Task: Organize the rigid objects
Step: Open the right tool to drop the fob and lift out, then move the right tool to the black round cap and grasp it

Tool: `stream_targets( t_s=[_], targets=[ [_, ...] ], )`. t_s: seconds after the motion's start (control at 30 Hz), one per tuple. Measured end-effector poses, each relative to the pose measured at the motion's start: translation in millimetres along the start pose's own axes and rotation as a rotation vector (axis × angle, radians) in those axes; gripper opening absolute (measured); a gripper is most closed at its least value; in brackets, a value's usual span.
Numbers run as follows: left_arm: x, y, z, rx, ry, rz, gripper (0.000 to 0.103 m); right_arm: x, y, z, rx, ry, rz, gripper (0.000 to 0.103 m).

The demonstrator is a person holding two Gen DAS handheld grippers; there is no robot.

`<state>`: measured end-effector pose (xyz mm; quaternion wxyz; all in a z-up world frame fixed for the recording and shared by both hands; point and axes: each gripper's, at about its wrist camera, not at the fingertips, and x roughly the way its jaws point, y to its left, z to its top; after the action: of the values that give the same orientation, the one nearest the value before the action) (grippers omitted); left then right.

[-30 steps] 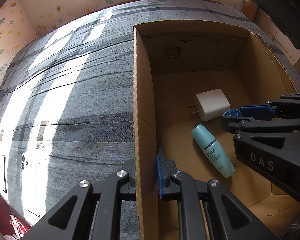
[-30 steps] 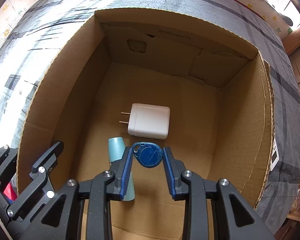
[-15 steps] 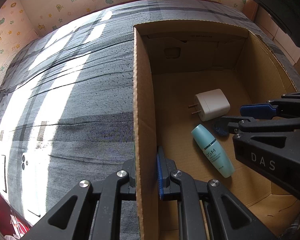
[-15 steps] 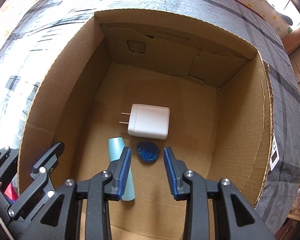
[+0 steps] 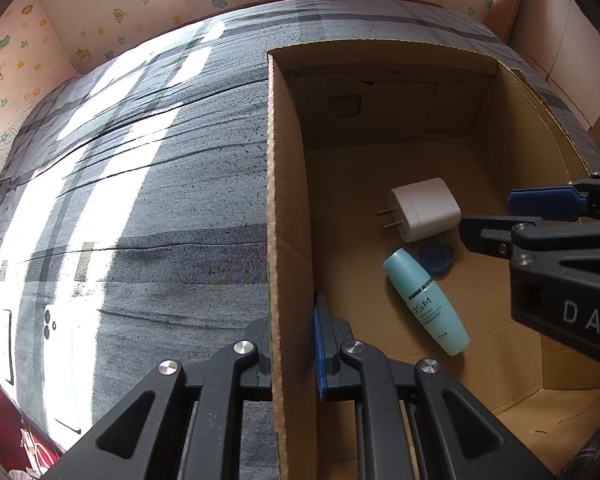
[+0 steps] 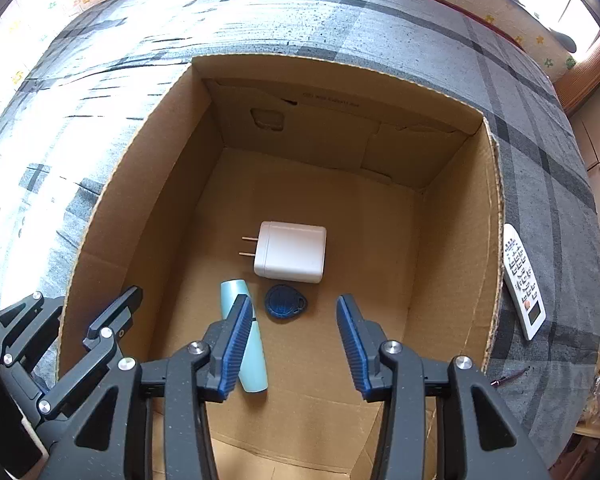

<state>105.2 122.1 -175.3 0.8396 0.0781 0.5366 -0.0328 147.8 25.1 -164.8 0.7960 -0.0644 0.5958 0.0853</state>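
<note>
An open cardboard box (image 6: 148, 184) (image 5: 288, 208) stands on the grey plaid cloth. On its floor lie a white plug charger (image 6: 292, 252) (image 5: 424, 210), a teal bottle (image 6: 256, 364) (image 5: 426, 300) and a blue key fob (image 6: 285, 301) (image 5: 437, 257). My right gripper (image 6: 293, 312) (image 5: 496, 216) hangs above the fob, its jaws opening, nothing between them. My left gripper (image 5: 290, 328) (image 6: 100, 312) is shut on the box's left wall.
A white remote control (image 6: 523, 280) lies on the cloth just outside the box's right wall. A white phone (image 5: 60, 356) rests on the sunlit cloth at the left. Patterned wall panels border the far side.
The right gripper let go of the blue key fob, which now lies on the box floor by the charger. Its jaws spread wider and it rose a little. The left gripper stayed put.
</note>
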Motion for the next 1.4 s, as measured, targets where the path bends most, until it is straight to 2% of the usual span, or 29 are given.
stream_targets(
  t_s=[0.13, 0.23, 0.3, 0.43, 0.5, 0.7, 1.07, 1.4],
  targets=[
    [0.2, -0.7, 0.1, 0.002, 0.001, 0.004, 0.013, -11.5, -3.5, -1.7, 0.004, -0.024, -0.011, 0.055],
    [0.2, -1.1, -0.5, 0.003, 0.0, 0.005, 0.013, -21.7, -7.1, -2.9, 0.005, -0.048, -0.023, 0.063],
    [0.7, -1.3, -0.4, 0.004, 0.0, 0.007, 0.013, -28.5, -8.9, -3.2, 0.004, -0.066, -0.039, 0.073],
    [0.6, -1.6, -0.4, 0.006, 0.0, 0.009, 0.013, -41.0, -16.5, -4.5, 0.02, -0.083, -0.033, 0.083],
    [0.4, -1.8, -0.4, 0.006, 0.0, 0.01, 0.013, -46.1, -20.6, -5.4, 0.029, -0.092, -0.034, 0.093],
    [0.3, -2.5, -0.5, 0.007, 0.0, 0.01, 0.013, -57.1, -38.9, -9.2, 0.056, -0.109, -0.043, 0.101],
    [0.2, -0.3, 0.1, 0.004, 0.001, 0.002, 0.013, -75.7, -93.2, -24.8, 0.141, -0.127, -0.071, 0.103],
    [1.3, 1.9, 0.0, 0.001, 0.001, -0.002, 0.013, -76.8, -142.4, -49.3, 0.234, -0.123, -0.092, 0.103]
  ],
)
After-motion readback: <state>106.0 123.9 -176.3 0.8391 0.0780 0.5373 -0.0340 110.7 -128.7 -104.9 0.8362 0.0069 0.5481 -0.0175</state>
